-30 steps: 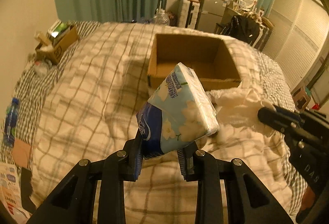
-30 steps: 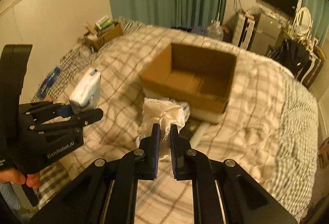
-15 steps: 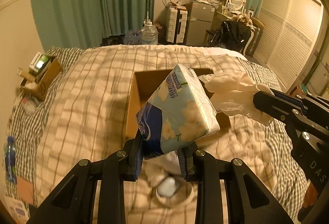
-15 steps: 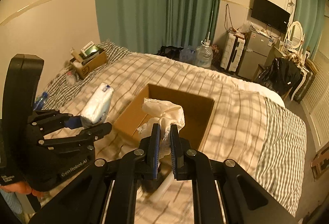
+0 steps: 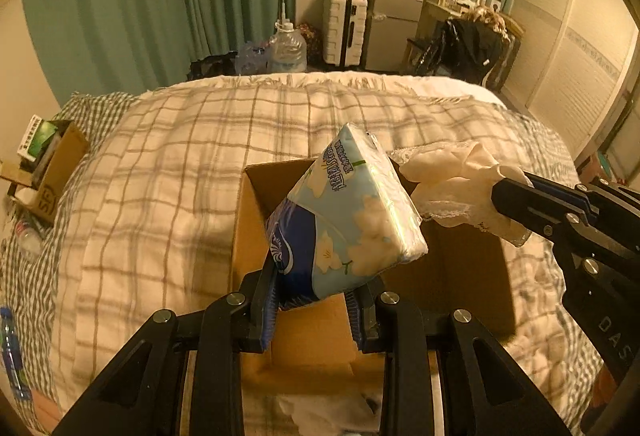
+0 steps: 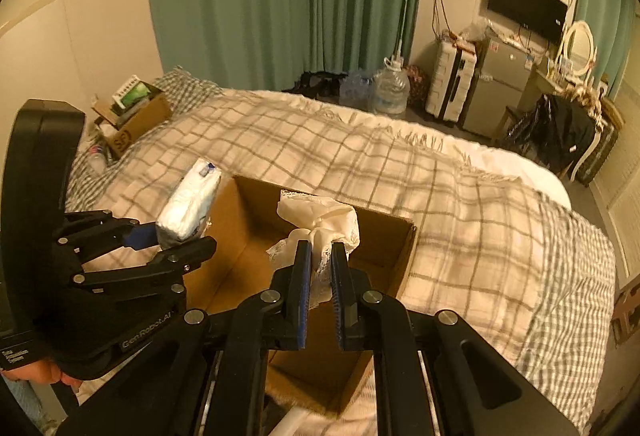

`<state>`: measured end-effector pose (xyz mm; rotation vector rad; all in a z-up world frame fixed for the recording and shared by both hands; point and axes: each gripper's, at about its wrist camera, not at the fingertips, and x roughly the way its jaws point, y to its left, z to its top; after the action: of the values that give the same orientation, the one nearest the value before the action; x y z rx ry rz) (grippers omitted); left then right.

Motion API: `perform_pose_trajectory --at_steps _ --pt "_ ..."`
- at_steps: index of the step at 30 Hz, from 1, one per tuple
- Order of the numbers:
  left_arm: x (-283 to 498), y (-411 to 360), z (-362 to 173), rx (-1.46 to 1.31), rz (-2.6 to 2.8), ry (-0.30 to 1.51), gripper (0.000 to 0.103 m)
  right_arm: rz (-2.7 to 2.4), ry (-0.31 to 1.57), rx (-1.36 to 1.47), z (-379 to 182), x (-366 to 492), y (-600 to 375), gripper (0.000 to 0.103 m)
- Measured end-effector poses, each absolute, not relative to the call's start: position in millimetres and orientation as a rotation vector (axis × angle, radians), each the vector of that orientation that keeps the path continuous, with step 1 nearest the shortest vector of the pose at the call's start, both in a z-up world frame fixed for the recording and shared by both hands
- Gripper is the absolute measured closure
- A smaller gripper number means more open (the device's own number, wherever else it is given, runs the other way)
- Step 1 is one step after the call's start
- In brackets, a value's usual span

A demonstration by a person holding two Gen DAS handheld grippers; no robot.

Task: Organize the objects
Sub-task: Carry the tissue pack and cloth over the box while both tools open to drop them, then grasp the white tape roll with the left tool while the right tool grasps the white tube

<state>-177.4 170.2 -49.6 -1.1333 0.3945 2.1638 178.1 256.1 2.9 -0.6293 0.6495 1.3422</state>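
My left gripper (image 5: 314, 300) is shut on a blue tissue pack (image 5: 348, 220) with white flowers and holds it above the open cardboard box (image 5: 248, 236) on the bed. The pack also shows in the right wrist view (image 6: 188, 204), with the left gripper (image 6: 176, 240) beside the box (image 6: 400, 264). My right gripper (image 6: 320, 268) is shut on a white lace-edged cloth (image 6: 320, 216) and holds it over the box. In the left wrist view the cloth (image 5: 456, 188) hangs from the right gripper (image 5: 504, 192) at the right.
The box sits on a plaid blanket (image 5: 160, 172) covering the bed. A small carton of items (image 6: 132, 120) stands at the bed's far left. A water jug (image 6: 390, 88), suitcase and fridge stand beyond the bed. Something white (image 5: 328, 412) lies on the bed below the left gripper.
Both grippers have risen and moved forward with their loads, from in front of the box to above it. The cloth was lifted off the bed.
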Motion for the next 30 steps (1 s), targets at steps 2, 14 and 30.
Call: perform_pose_trajectory --at_steps 2,14,30 --pt "-181 173 -57 -1.152 2.152 0.397 0.064 1.334 0.665 -0.627 -6 185 262 0.094" --pt "-161 156 -48 -1.175 2.176 0.433 0.017 1.275 0.695 -0.567 2 197 224 0.048" --pt "-81 71 12 -1.04 2.292 0.334 0.001 1.201 0.555 -0.555 70 156 106 0.018"
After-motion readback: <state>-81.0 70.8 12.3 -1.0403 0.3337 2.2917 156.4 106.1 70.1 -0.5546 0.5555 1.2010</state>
